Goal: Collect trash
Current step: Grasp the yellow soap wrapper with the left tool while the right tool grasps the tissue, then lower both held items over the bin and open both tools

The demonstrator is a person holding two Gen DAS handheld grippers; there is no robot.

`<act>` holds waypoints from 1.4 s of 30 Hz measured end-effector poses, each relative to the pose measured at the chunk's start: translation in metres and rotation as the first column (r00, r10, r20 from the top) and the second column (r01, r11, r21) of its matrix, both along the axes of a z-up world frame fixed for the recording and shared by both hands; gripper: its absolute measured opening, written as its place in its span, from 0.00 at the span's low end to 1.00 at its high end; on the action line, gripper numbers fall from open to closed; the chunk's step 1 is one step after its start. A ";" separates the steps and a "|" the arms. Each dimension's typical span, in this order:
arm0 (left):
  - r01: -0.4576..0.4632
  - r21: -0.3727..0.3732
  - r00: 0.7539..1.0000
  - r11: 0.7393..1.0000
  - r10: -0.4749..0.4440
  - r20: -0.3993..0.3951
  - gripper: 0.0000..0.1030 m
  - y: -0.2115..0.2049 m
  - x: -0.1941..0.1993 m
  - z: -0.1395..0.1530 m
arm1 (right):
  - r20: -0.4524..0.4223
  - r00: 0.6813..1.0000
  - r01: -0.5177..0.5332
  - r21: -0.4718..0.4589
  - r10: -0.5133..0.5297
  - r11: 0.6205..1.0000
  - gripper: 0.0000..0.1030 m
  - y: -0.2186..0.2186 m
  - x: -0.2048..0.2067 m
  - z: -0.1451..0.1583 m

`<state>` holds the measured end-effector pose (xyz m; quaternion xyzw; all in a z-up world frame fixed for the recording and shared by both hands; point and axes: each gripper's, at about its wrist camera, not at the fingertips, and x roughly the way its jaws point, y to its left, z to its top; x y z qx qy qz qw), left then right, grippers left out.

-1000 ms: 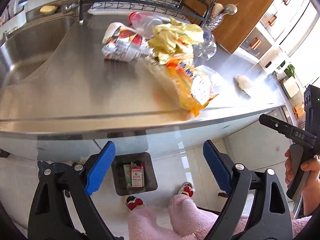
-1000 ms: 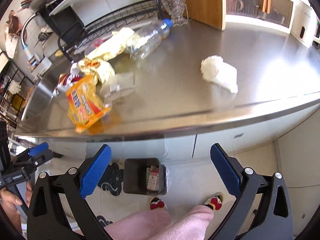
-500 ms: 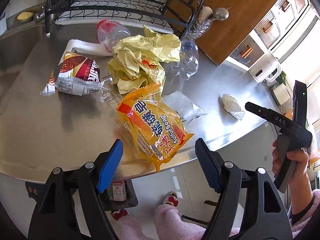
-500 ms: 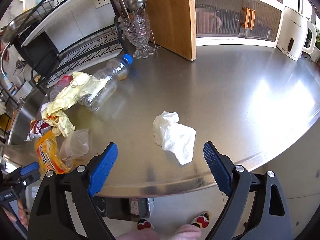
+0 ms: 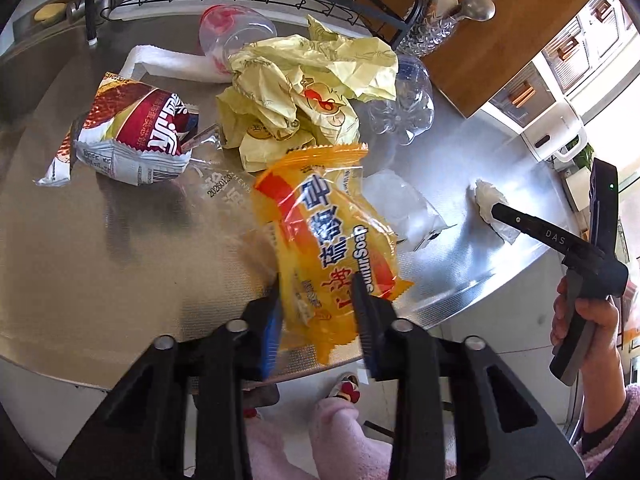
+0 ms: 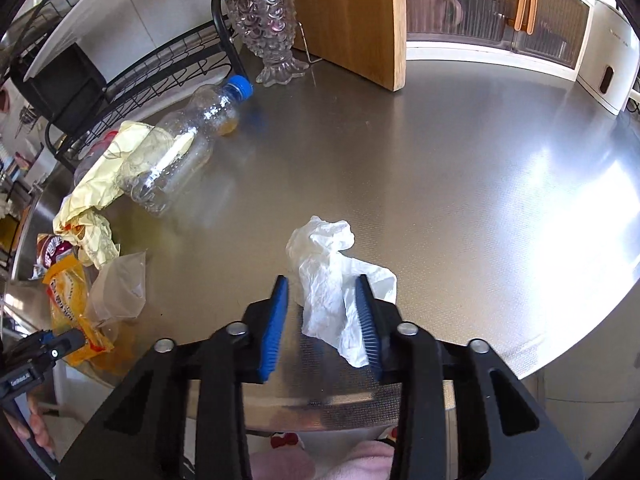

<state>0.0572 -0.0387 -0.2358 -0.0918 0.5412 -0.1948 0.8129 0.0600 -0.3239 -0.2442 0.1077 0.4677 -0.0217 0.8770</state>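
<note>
Left gripper (image 5: 316,312) fingers closing on the orange plastic soap wrapper (image 5: 324,248), right gripper (image 6: 322,320) fingers closing around the crumpled white tissue (image 6: 332,276), brushed steel desk (image 6: 480,184)

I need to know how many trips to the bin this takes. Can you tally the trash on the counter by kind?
Plastic bottles: 2 (blue-capped bottle, red-capped bottle)
Snack or soap wrappers: 2 (orange wrapper, red snack bag)
Crumpled yellow paper: 1
Clear plastic bag: 1
White tissue: 1
Total: 7

Black left gripper (image 5: 316,312), blue-lined jaws, pink fuzzy sleeve (image 5: 612,428).
</note>
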 end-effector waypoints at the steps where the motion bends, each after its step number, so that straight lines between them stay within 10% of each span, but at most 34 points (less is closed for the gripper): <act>1: 0.001 -0.001 1.000 1.000 -0.001 -0.004 0.08 0.001 0.000 -0.001 | -0.004 1.000 -0.005 -0.003 0.005 1.000 0.15 0.001 0.000 -0.002; 24: -0.087 0.029 0.972 0.996 0.079 0.221 0.00 0.067 -0.066 0.086 | 0.126 0.981 -0.156 0.056 0.148 0.986 0.03 0.063 -0.058 0.061; 42: -0.102 0.128 0.995 0.987 0.100 0.021 0.00 0.112 -0.136 -0.008 | -0.090 0.948 -0.290 0.154 0.305 0.945 0.03 0.160 -0.123 -0.027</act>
